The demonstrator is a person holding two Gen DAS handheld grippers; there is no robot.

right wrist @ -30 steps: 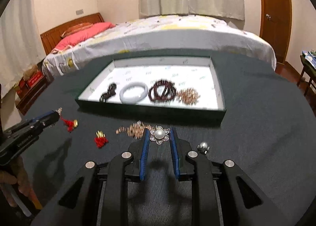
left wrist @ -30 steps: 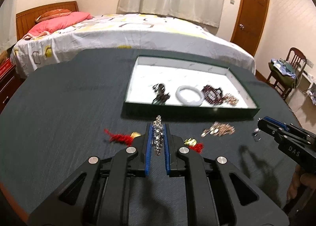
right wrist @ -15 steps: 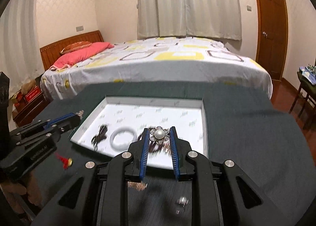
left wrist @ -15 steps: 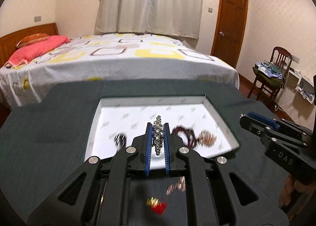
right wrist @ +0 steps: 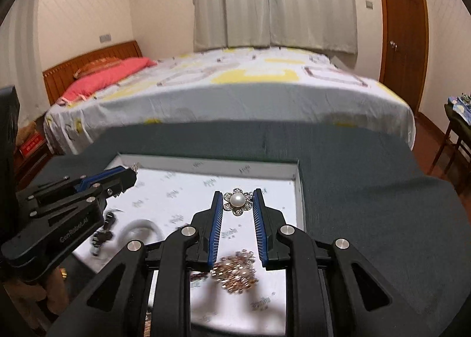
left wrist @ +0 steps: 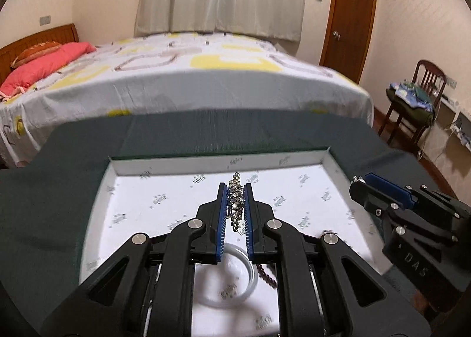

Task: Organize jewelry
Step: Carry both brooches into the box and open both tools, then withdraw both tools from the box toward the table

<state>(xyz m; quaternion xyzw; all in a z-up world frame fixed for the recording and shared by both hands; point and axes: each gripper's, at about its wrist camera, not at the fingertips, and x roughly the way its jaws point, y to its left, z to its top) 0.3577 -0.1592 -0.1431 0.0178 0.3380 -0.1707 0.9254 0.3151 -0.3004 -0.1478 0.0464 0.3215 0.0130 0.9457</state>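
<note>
My left gripper (left wrist: 235,187) is shut on a rhinestone piece (left wrist: 235,203), seen edge-on, held over the white-lined tray (left wrist: 164,169). My right gripper (right wrist: 238,194) is shut on a pearl flower brooch (right wrist: 237,201) over the same tray (right wrist: 206,164). Under the left gripper lie a white bangle (left wrist: 235,275) and dark red beads (left wrist: 266,273). In the right wrist view, a rose-gold bead bracelet (right wrist: 235,270), the white bangle (right wrist: 141,226) and a dark piece (right wrist: 101,237) lie in the tray. Each gripper shows in the other's view: the right gripper (left wrist: 357,182), the left gripper (right wrist: 134,170).
The tray sits on a table under dark green cloth (right wrist: 368,189). Beyond the table's far edge stands a bed (left wrist: 191,72) with a pink pillow. A wooden chair (left wrist: 412,98) with clothes is at the right, near a brown door (left wrist: 350,19).
Both grippers moved forward from the table's front area to above the tray, still holding their pieces. The loose items on the cloth dropped out of view.
</note>
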